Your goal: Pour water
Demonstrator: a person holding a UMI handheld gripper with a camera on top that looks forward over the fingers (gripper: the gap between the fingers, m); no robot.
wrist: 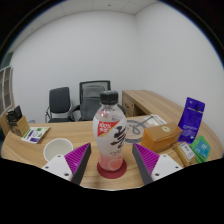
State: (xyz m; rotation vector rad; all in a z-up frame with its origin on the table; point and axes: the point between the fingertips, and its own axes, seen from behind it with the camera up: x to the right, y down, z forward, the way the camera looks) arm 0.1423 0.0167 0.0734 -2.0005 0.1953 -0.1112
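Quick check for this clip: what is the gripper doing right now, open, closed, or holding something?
Gripper: open, with the water bottle standing on its red coaster between the fingers, a gap at either side.

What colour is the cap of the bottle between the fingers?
Black, seen in the gripper view: the cap tops the bottle, which stands between the open gripper.

1. Our tongs [112, 160] stand apart, purple pads [76, 156] either side of a clear plastic bottle [110, 128] with a white cap and red-and-white label.
2. The bottle stands upright on a round red coaster [111, 171] on the wooden counter [30, 150].
3. We see a white cup [57, 149] left of it, a cardboard box [160, 133] to the right, and two office chairs [64, 102] beyond.
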